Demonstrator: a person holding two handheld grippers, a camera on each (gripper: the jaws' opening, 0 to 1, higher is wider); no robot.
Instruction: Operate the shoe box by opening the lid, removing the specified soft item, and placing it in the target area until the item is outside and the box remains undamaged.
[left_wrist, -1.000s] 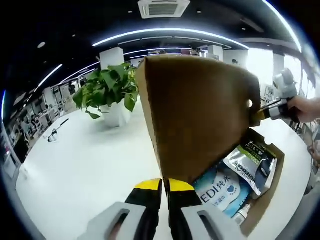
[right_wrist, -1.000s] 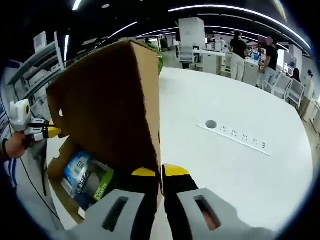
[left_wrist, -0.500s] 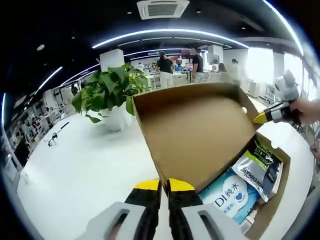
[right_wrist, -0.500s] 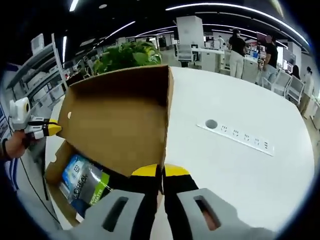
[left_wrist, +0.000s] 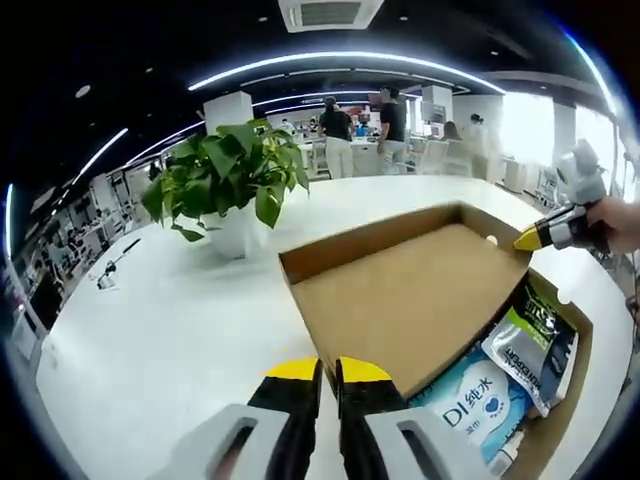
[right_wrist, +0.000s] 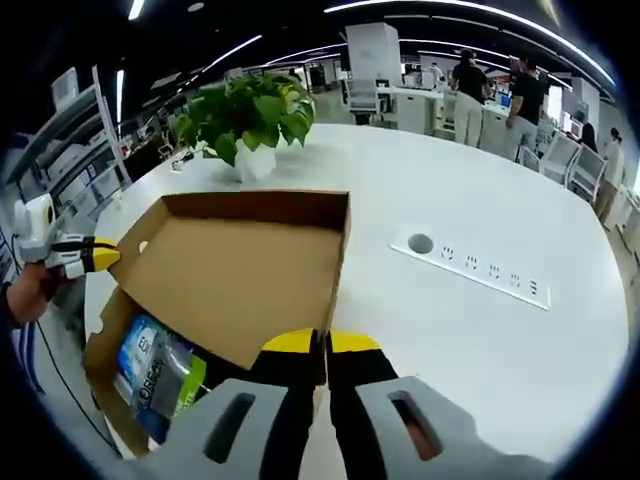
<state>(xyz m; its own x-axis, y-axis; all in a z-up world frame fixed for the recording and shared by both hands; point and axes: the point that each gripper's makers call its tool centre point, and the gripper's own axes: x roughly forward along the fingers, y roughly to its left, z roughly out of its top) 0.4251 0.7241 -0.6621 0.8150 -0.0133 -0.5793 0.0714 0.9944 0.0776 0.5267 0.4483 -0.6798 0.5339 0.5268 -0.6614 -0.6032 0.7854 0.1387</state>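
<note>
In the left gripper view, the left gripper (left_wrist: 320, 372) is pressed shut on the near corner of the lid (left_wrist: 400, 300), laid back almost flat. Just right, in the shoe box (left_wrist: 575, 375), the soft packs (left_wrist: 480, 400) are exposed. Farther right, the right gripper (left_wrist: 535, 238) is pinching the lid's far corner.

We had the left gripper view close at one corner of the open shoe box (left_wrist: 420, 300), looking across the white table (left_wrist: 150, 330) toward a potted plant (left_wrist: 225, 190). The right gripper view faced the box (right_wrist: 240, 270) from the opposite corner; both shared box, plant and table.
</note>
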